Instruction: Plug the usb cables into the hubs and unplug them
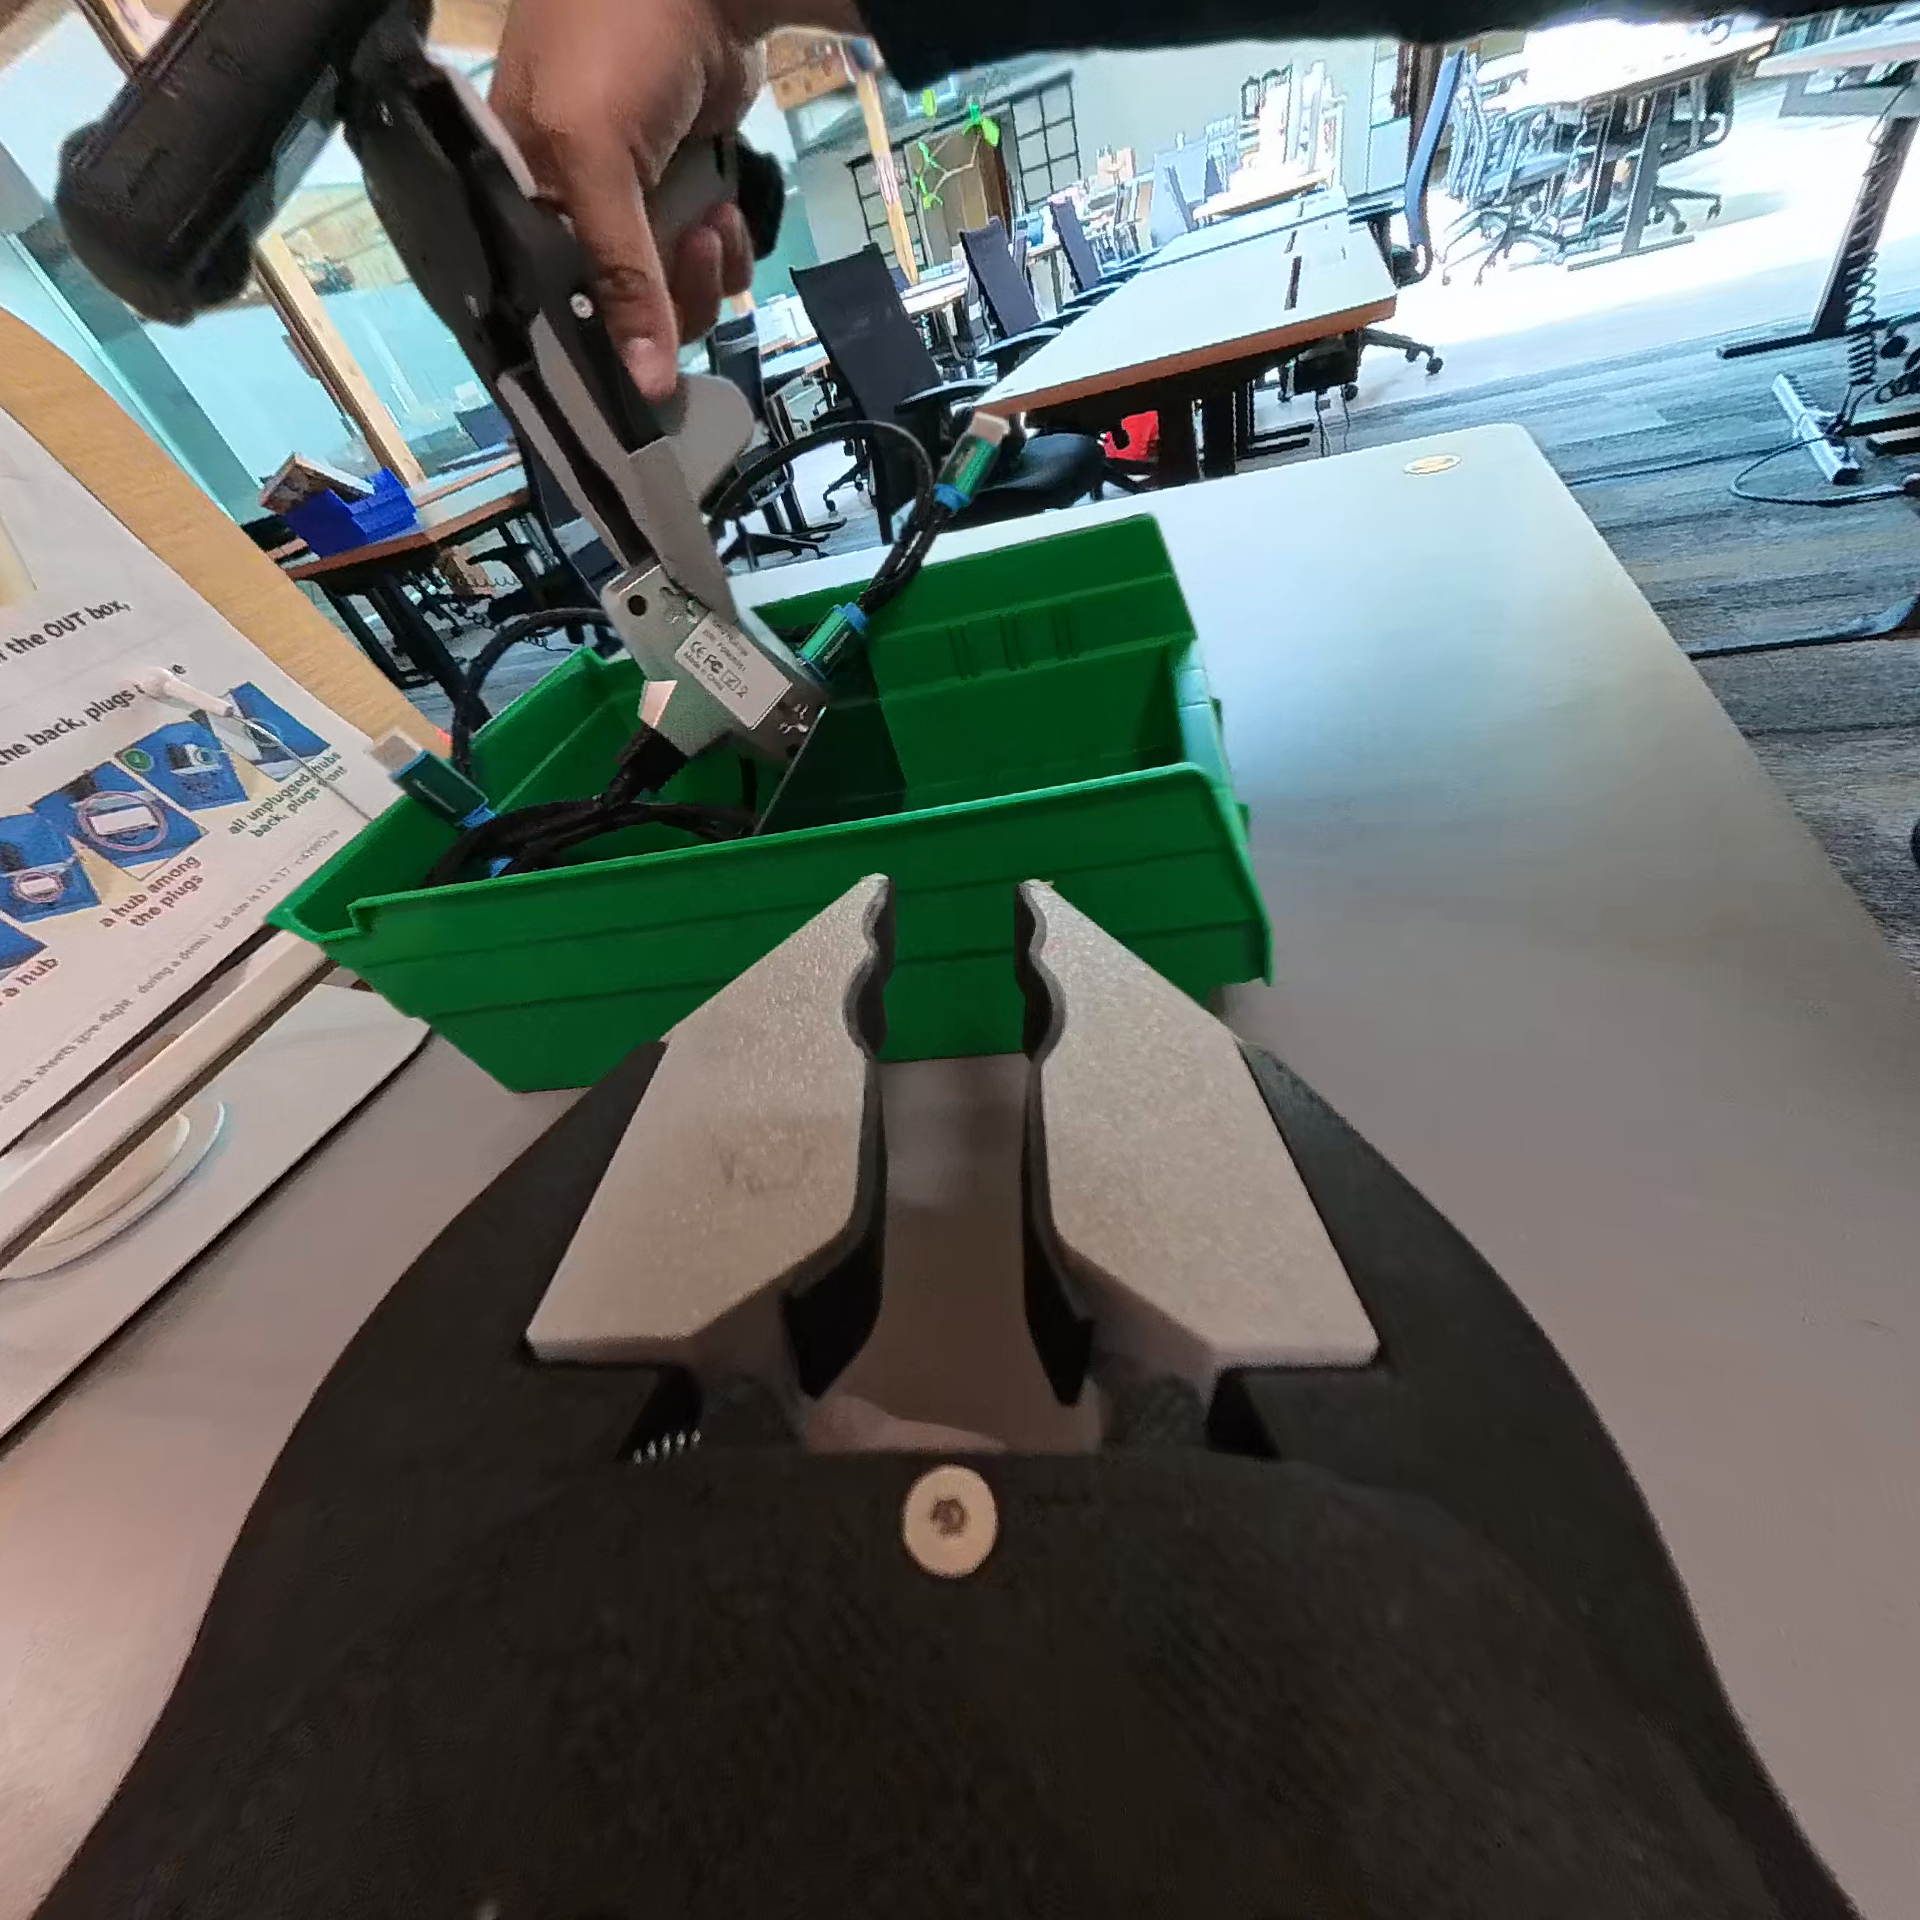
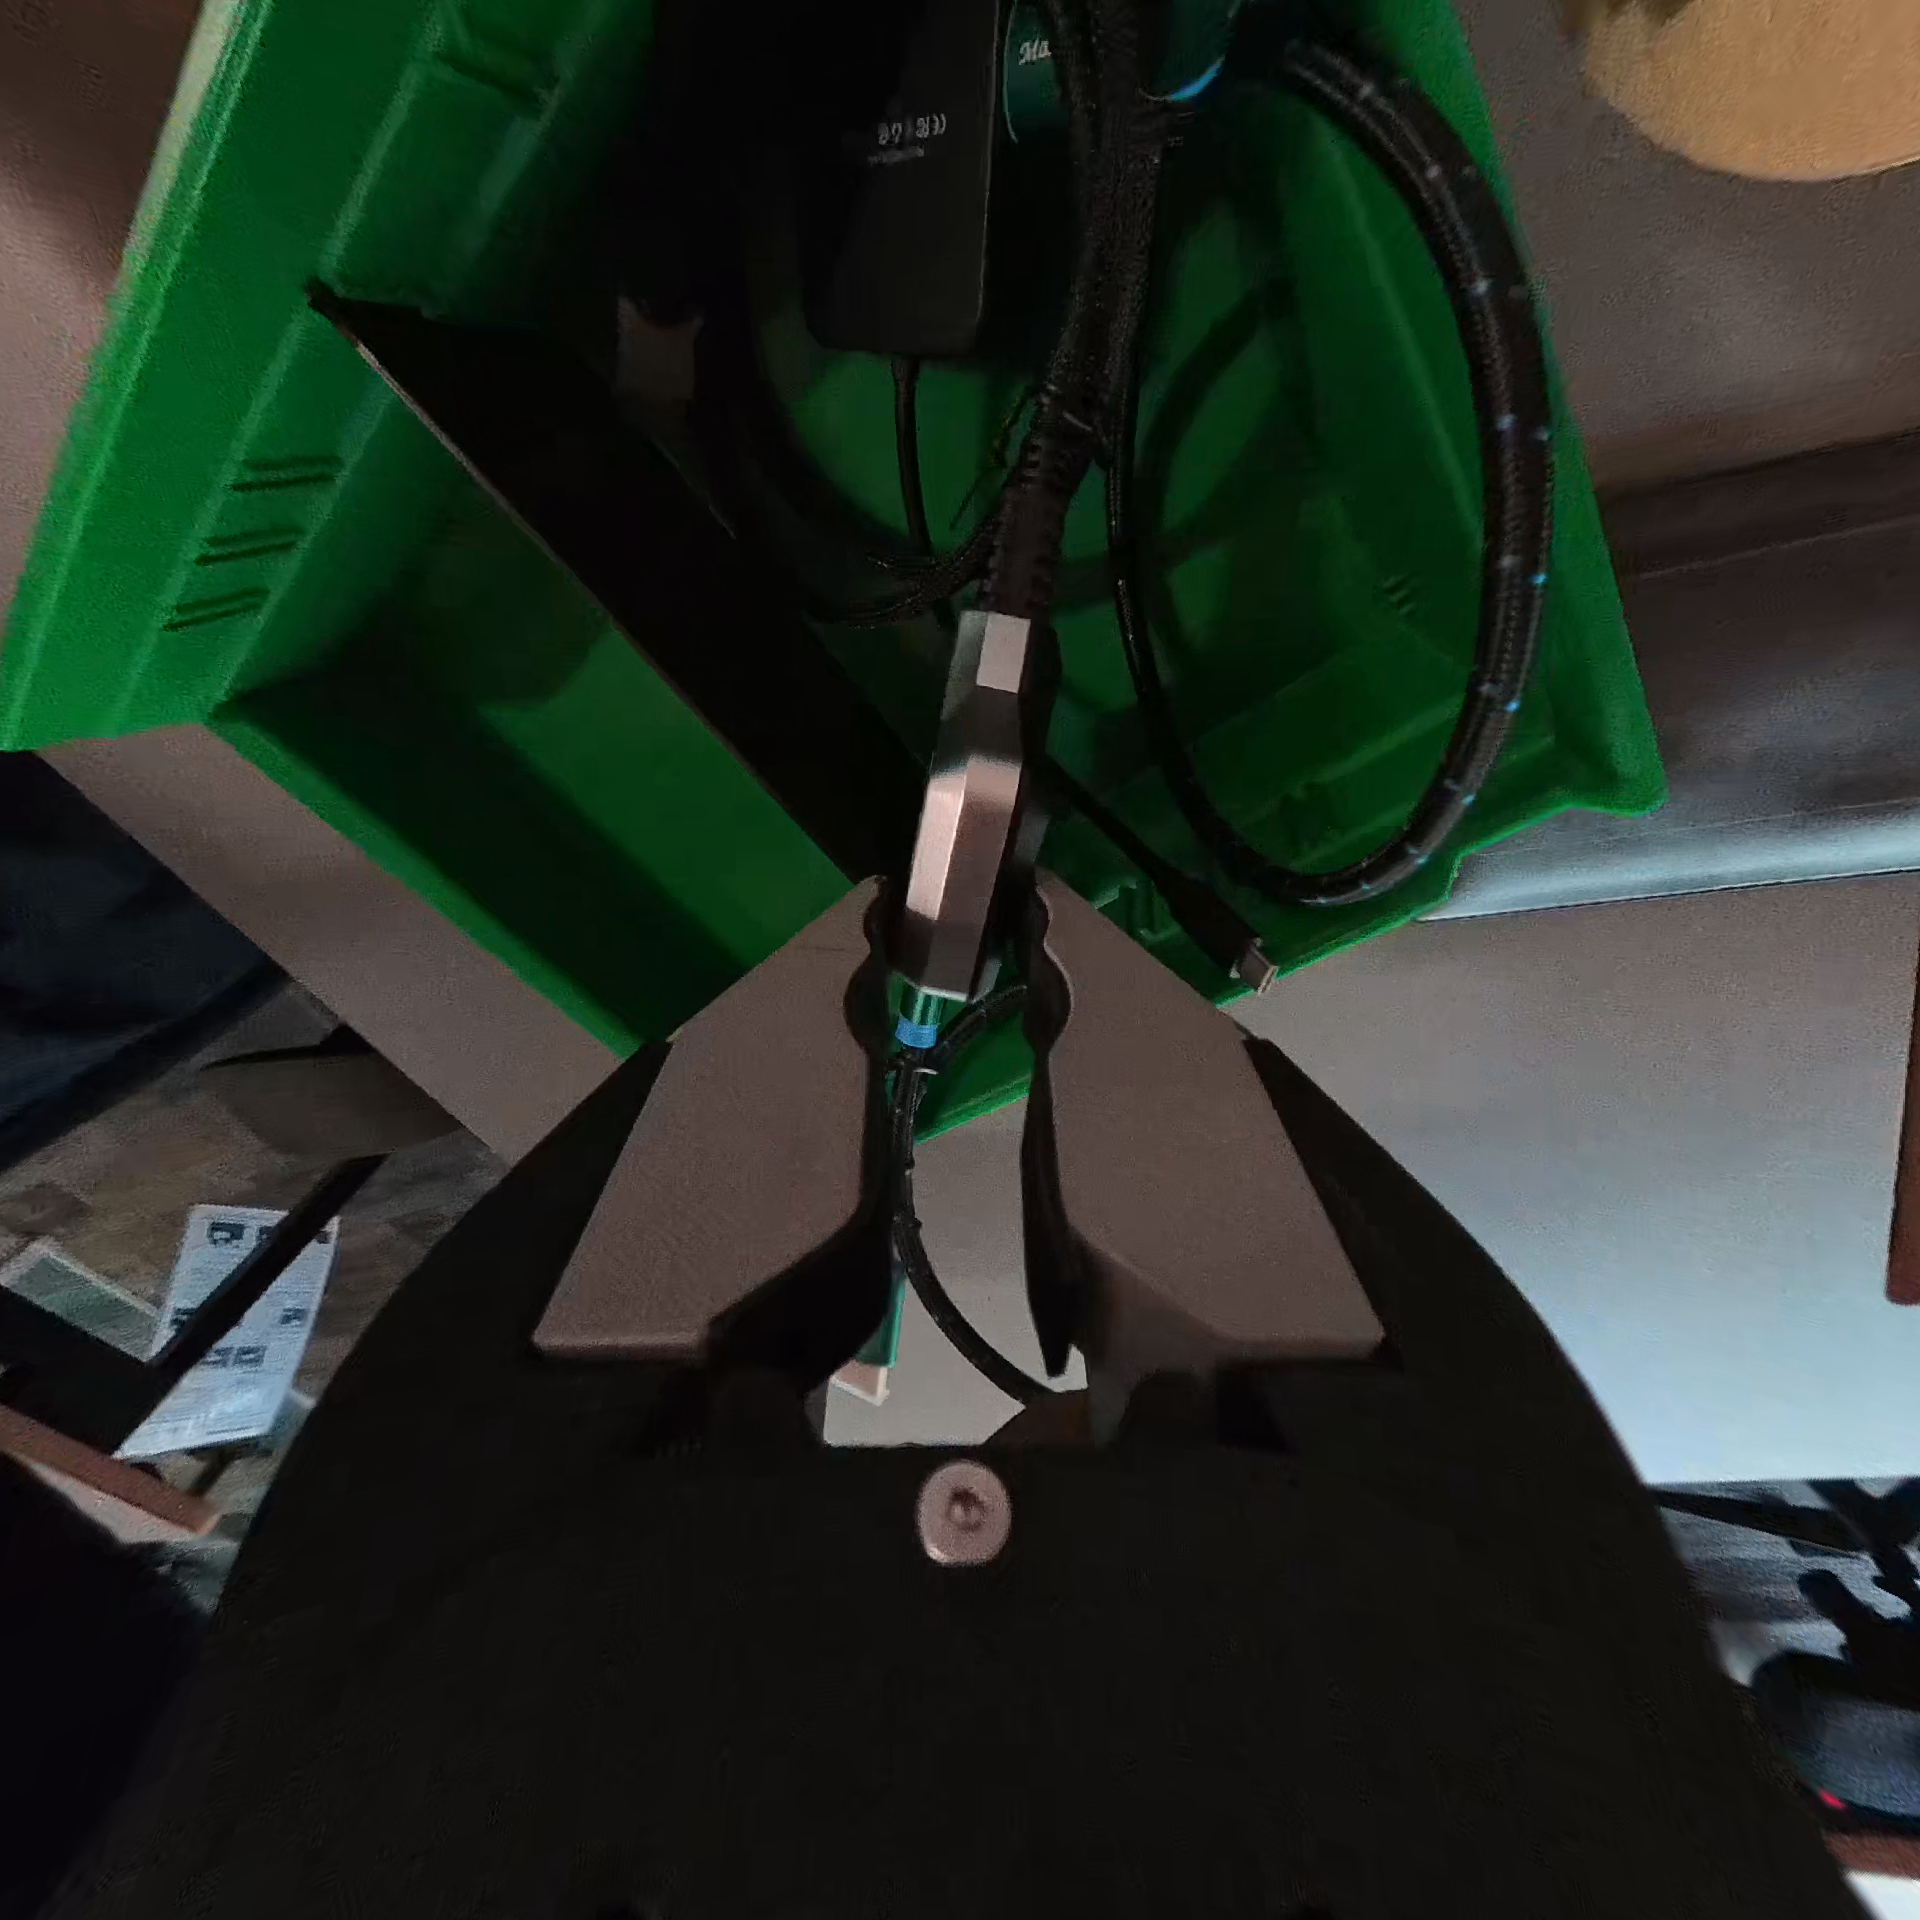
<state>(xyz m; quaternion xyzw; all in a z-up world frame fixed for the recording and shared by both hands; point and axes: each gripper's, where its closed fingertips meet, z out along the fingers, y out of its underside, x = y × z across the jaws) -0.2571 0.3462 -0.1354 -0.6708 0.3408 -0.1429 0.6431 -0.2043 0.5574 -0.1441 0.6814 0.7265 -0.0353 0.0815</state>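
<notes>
An open office of long desks and black chairs fills the upper right of the left wrist view, behind a pale grey tabletop.

In the right wrist view the right gripper has its jaws clenched on a slim silver hub by its narrow end, at frame centre, tilted over the green bin. I judge the hub light, rigid and smooth-sided, so likely to slip; its flat faces are the safest hold. Black braided cables trail from it, limp and apt to snag; a teal plug sits between the jaws.

The left gripper, low in its own view, has its jaws parted with nothing between them, near the bin's front wall. A printed sheet stands at left.
</notes>
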